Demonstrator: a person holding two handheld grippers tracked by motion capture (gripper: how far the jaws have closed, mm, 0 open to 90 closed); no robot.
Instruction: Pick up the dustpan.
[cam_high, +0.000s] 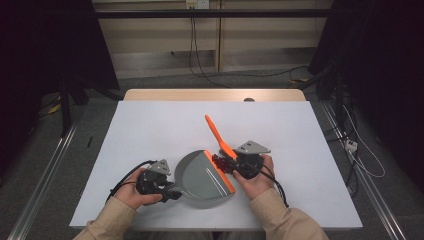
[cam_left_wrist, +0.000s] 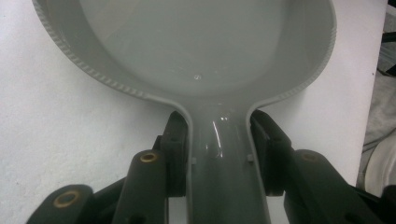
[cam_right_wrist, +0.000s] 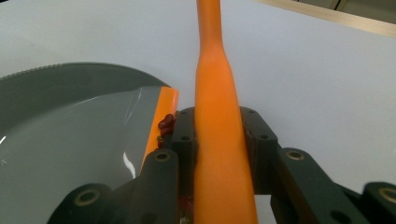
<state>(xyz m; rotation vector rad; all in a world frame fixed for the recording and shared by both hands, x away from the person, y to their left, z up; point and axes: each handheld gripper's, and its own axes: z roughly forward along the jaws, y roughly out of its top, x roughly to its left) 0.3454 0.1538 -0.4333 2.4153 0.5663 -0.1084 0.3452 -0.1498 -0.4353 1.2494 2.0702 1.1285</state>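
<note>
Nearest the high camera are the person's two beige sleeves (cam_high: 272, 212), coming up from the bottom edge onto the white table (cam_high: 150, 130). The left hand (cam_high: 131, 192) holds the left gripper (cam_high: 172, 192), and its jaws are closed down on the neck of a grey dustpan (cam_high: 202, 175). In the left gripper view the dustpan's handle (cam_left_wrist: 224, 154) runs straight up between the two black jaws, which press it from both sides, and the pan's ribbed rim spreads out beyond them on the table.

The right hand (cam_high: 257, 177) holds the right gripper (cam_high: 235, 165), with its grey plate on top. Its jaws are clamped around an orange brush handle (cam_high: 216, 132), which slants up and away toward the middle of the table. In the right gripper view the orange handle (cam_right_wrist: 219, 140) sits squeezed between the jaws and narrows as it runs off ahead.

The dustpan lies flat near the front of the table, between the two grippers, with its orange lip (cam_high: 220, 172) turned toward the right gripper. A small heap of dark red bits (cam_high: 222, 162) lies on the table just beside that lip, close against the right gripper. In the right gripper view a few of these red bits (cam_right_wrist: 166, 123) show between the pan's orange lip (cam_right_wrist: 161, 121) and the left-hand jaw.
</note>
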